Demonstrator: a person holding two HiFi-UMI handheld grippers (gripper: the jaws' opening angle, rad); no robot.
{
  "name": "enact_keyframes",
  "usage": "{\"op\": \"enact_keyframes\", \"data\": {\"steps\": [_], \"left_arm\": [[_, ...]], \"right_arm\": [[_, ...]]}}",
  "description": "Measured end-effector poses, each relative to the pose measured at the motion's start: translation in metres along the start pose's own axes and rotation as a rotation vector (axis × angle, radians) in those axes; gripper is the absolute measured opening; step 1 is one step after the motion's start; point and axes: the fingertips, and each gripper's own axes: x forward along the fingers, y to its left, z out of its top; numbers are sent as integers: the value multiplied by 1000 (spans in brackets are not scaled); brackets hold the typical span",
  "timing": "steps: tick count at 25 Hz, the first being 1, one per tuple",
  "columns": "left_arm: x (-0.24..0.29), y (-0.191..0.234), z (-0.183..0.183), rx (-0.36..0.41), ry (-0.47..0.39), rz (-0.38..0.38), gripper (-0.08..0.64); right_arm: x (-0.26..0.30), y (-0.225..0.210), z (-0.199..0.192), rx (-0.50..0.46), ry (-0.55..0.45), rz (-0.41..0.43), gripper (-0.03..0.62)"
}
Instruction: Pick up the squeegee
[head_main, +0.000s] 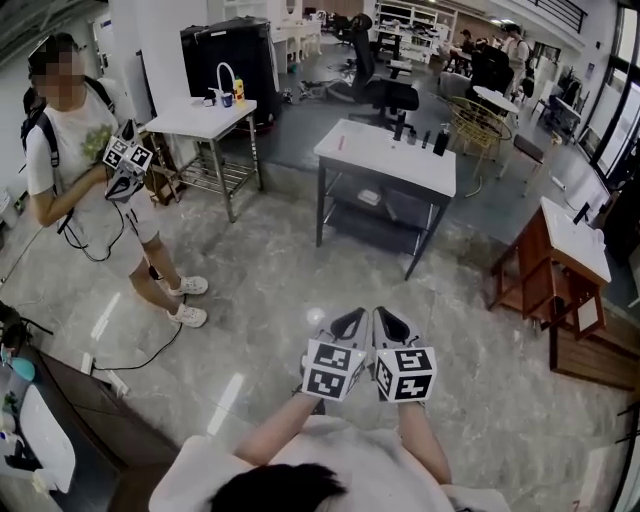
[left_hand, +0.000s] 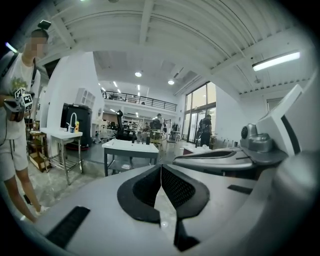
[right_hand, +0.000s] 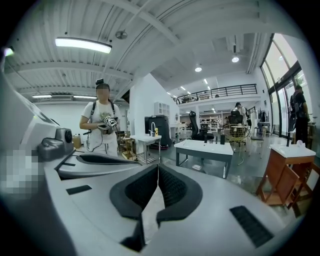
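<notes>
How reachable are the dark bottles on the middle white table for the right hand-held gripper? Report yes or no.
Probably no. The right hand-held gripper is shut near the person's body, with a stretch of floor between it and the white table bearing the dark bottles. Nothing blocks the way; it looks too far.

Glossy polished floor (head_main: 260, 330), smooth matt tabletop (head_main: 385, 155), wooden stand (head_main: 530, 265).

The squeegee is too small to make out.
</notes>
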Motion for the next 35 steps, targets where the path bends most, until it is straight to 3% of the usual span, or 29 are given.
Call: {"op": "enact_keyframes", "data": {"steps": [22, 35], "left_arm": [[82, 64, 22, 2, 45, -5, 26], [137, 139, 34, -5, 66, -11, 26]], "right_arm": [[101, -37, 16, 36, 36, 8, 28], [186, -47, 35, 44, 63, -3, 28]]}}
